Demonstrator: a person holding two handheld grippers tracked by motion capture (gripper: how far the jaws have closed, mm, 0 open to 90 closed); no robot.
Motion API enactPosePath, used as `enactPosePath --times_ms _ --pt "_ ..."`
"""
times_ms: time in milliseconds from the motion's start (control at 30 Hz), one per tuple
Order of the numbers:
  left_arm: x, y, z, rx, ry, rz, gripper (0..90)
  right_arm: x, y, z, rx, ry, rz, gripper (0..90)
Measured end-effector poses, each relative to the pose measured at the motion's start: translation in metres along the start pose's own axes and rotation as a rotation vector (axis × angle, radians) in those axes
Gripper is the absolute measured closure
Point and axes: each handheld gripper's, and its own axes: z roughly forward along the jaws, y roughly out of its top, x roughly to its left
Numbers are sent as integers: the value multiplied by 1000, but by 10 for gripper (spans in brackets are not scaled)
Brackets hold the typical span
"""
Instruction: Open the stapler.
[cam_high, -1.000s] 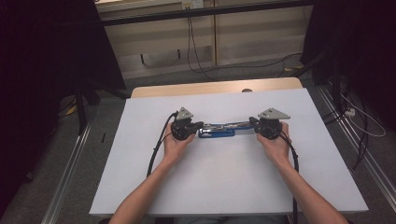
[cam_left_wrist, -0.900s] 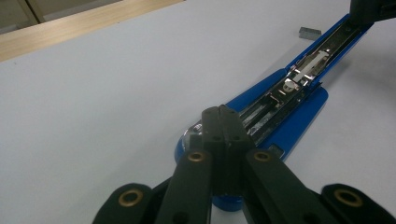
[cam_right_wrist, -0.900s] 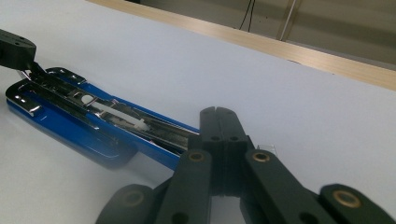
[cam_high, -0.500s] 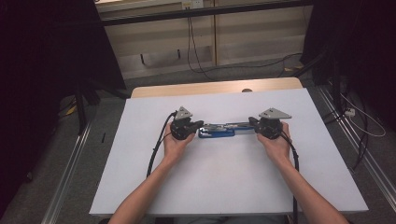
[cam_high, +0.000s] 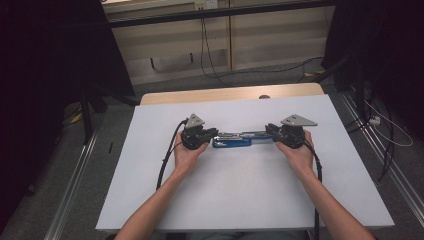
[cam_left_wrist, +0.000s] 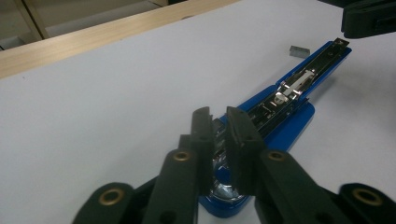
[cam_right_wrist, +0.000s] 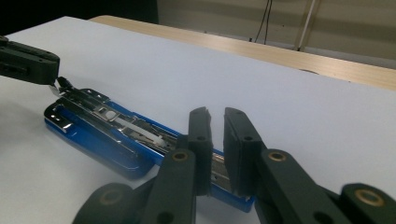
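Observation:
A blue stapler (cam_high: 232, 142) lies folded open flat on the white table (cam_high: 240, 195), its chrome staple rail (cam_left_wrist: 294, 81) facing up. My left gripper (cam_high: 214, 133) is at its left end. In the left gripper view its jaws (cam_left_wrist: 218, 116) stand close together over the rounded hinge end, with chrome showing in the narrow gap. My right gripper (cam_high: 270, 130) is at the other end, where its jaws (cam_right_wrist: 215, 116) pinch in on the rail of the stapler (cam_right_wrist: 102, 126). A small grey strip of staples (cam_left_wrist: 299, 51) lies beside the far tip.
A wooden strip (cam_high: 230, 94) runs along the table's far edge. Beyond it are a floor with cables (cam_high: 210, 55) and dark stands. Each gripper trails a black cable (cam_high: 167, 160) toward the near edge. White table surface extends on all sides of the stapler.

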Motion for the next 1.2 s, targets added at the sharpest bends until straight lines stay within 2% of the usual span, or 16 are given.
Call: enactPosePath --times_ms 100,133,267,300,333,433,467,533,567,733,833,867,967,1000,1100,1200 --pt "-1 2 -2 -18 21 -15 600 -2 0 -2 0 -4 24 739" --pt "-1 3 -3 -20 35 -28 600 -3 0 -2 0 1 37 732" --pt "-1 4 -7 -33 54 -32 401 -7 -1 -4 -10 8 48 625" --pt "0 4 -7 -32 58 -38 401 -7 -1 -4 -10 8 48 625" --pt "0 4 -7 -24 56 -42 313 -6 -1 -5 -12 14 42 539" --pt "0 3 -9 -4 68 -13 248 -6 0 -6 -15 19 41 459" --pt "-1 3 -11 -8 104 -12 151 -6 0 -7 -21 12 39 382" --pt "0 4 -13 -18 105 -35 76 -6 0 -8 -27 10 46 309" --pt "0 4 -13 -18 105 -35 74 -6 0 -8 -27 10 46 309" --pt "1 2 -23 -26 102 -35 33 -8 0 -13 -35 2 32 118" --pt "0 0 -28 -38 107 -13 34 -9 0 -16 -41 4 31 105" --pt "-1 -2 -32 -43 82 1 42 -10 0 -18 -50 8 40 75" --pt "-2 -3 -36 -41 83 -3 45 -12 0 -20 -53 -2 61 38" --pt "-3 -5 -41 -42 106 8 45 -12 0 -20 -56 -3 62 40" --pt "-3 -7 -44 -48 130 -10 46 -12 1 -21 -59 -11 57 45" --pt "-3 -11 -51 -40 125 -27 49 -11 -1 -22 -39 -13 51 56"
